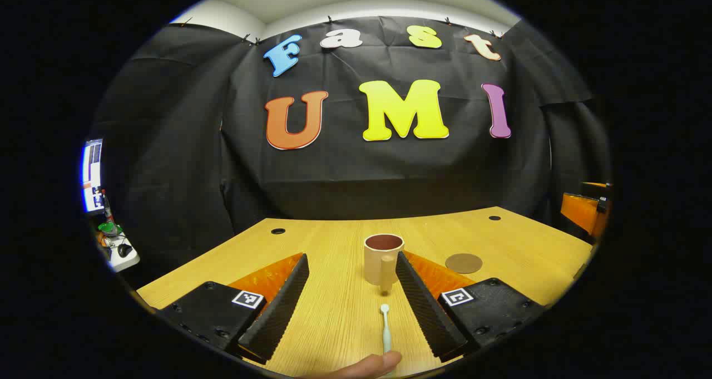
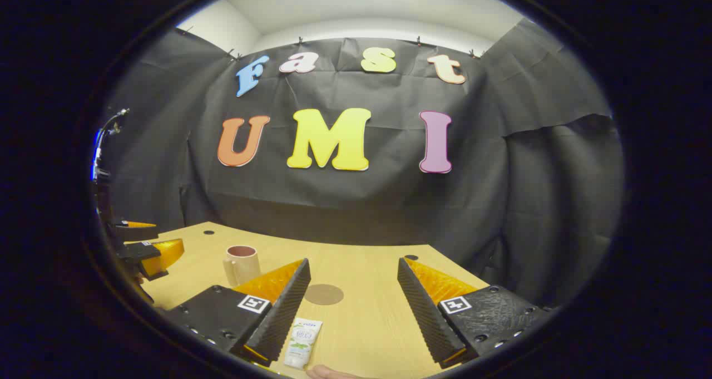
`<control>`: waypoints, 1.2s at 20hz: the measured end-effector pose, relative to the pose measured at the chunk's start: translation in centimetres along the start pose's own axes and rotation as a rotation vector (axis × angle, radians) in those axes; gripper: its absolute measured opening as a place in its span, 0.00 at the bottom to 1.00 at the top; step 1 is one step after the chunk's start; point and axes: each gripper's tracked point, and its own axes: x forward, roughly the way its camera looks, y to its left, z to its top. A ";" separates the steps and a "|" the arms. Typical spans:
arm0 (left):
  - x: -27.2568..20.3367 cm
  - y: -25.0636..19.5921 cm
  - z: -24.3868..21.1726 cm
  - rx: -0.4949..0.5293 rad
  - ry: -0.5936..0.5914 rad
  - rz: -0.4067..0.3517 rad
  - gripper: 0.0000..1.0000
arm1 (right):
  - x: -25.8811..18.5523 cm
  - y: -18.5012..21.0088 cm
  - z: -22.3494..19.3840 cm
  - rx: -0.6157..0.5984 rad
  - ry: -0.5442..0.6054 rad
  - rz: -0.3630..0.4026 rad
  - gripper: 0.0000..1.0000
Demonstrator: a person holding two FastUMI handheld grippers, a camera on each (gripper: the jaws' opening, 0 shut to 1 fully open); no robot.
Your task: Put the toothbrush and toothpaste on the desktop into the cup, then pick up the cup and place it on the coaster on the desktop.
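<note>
Toothbrush point(image 1: 385, 329) betw. wide left gripper point(image 1: 351, 306) fingers

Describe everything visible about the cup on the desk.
The cup is a beige mug with a dark reddish-brown inside and a handle on its side. It looks ceramic, stands upright on the wooden desk, and appears empty. In the left gripper view it sits ahead of the toothbrush, left of the round coaster. Nothing touches it.

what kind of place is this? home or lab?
Likely a lab recording booth, not a home: black cloth wall pinned up behind a bare wooden table, staged props only, a cup, coaster, toothbrush and toothpaste.
</note>
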 end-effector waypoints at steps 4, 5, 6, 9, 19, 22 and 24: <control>-0.2 0.1 1.5 0.005 -0.025 0.004 1.00 | 0.1 0.5 0.4 -0.002 -0.002 0.012 0.95; -0.3 0.3 1.7 0.011 -0.029 0.005 1.00 | 0.0 0.5 0.6 -0.001 -0.007 0.014 0.95; -0.4 0.4 1.9 0.015 -0.032 0.009 1.00 | 0.0 0.5 0.7 0.002 -0.008 0.017 0.95; -0.7 0.3 2.2 0.017 -0.041 0.001 0.99 | 0.2 0.9 0.8 0.017 -0.009 0.033 0.97; -0.5 -0.2 0.7 0.017 0.002 -0.010 1.00 | 0.0 1.3 0.3 -0.001 -0.006 0.056 0.97; -0.2 -1.1 -1.5 0.024 0.066 -0.035 1.00 | 0.1 1.5 -0.7 0.000 0.014 0.061 0.95; -0.1 -1.7 -3.6 -0.009 0.131 -0.060 1.00 | 0.0 1.7 -1.9 0.000 0.040 0.067 0.95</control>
